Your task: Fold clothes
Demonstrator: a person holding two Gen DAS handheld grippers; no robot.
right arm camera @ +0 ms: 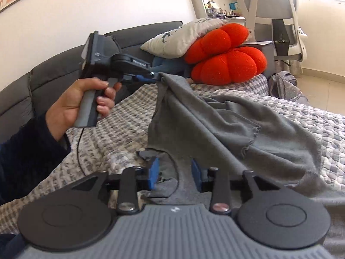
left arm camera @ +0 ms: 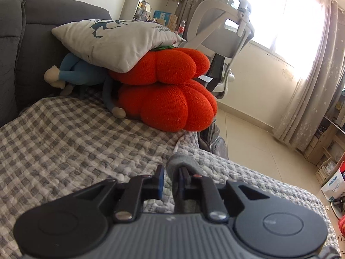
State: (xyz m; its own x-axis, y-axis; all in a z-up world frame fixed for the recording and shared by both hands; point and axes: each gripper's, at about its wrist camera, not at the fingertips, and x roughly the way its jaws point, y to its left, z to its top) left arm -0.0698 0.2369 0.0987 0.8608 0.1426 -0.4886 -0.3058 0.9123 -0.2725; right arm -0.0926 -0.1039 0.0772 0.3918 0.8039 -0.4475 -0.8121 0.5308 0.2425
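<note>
The grey garment [right arm camera: 215, 120] lies rumpled on the checked bed cover [right arm camera: 120, 112], on the near side of the red cushions [right arm camera: 224, 64], with one corner lifted. The left gripper [right arm camera: 155, 75] has that corner between its fingers, which stand a little apart in its own view; whether they truly pinch the cloth I cannot tell. The right gripper [right arm camera: 175, 169] hovers over the near edge, fingers apart with cloth between them but not pressed. This looks like the spreading step before a fold. Next, the right fingers need to close on the near edge so both hands can pull the garment flat.
</note>
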